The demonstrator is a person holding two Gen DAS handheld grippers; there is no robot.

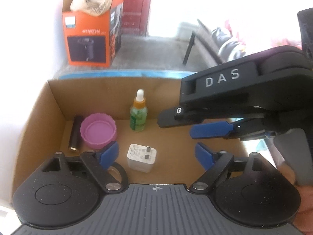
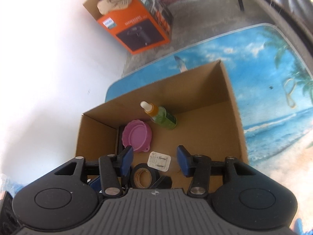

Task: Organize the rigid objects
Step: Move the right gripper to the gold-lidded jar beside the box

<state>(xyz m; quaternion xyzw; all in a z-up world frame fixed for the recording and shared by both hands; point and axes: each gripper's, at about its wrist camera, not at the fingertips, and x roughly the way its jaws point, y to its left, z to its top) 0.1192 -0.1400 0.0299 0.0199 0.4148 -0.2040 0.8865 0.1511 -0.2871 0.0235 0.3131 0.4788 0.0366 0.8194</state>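
Both grippers open and empty over the cardboard box (image 1: 56,105).
Left gripper (image 1: 156,154) spread wide, right gripper (image 2: 154,161) half open; charger (image 1: 141,157) between left pads, untouched, bottle (image 1: 138,117) at 12 o'clock, lid (image 1: 98,130) at 10.

White wall (image 2: 49,58) on left, very bright, overexposed. Grey concrete floor (image 2: 199,27), rough. Orange product box (image 1: 92,29) stands on floor near wall, top open, pale crumpled packing inside. Behind it red panelled door or cabinet (image 1: 137,5), blurred. Mat with beach print (image 2: 273,82): blue sky, palm trees, sea, sand. Dark thin furniture leg (image 1: 188,47) on floor at right. Strong daylight from far side.
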